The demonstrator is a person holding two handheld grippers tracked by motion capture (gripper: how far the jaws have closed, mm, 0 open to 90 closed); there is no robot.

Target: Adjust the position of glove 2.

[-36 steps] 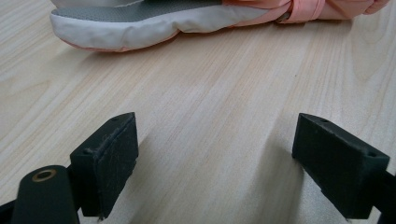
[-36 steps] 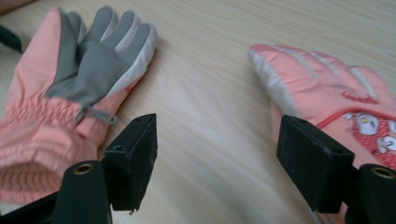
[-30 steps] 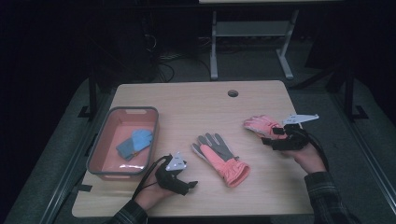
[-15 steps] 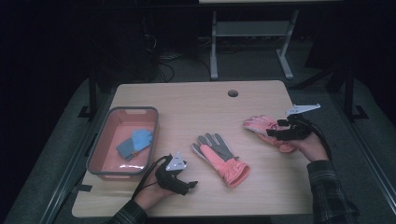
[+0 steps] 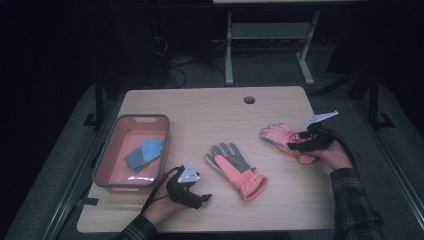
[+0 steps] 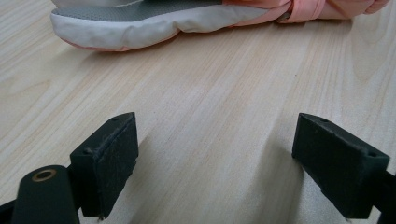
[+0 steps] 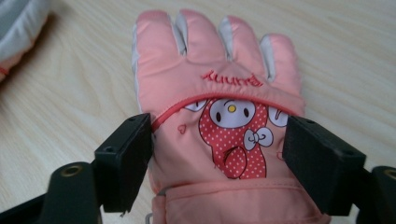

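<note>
My right gripper (image 7: 217,154) at three o'clock — jaws just widening, astride the pink glove (image 7: 219,93); left gripper (image 6: 217,158) wide, empty.

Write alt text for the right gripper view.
A pink child's glove with a cartoon patch lies flat on the pale wooden table, its fingers pointing away, between the two black jaws of the right gripper. The jaws flank the glove's sides, and have just been opening.
</note>
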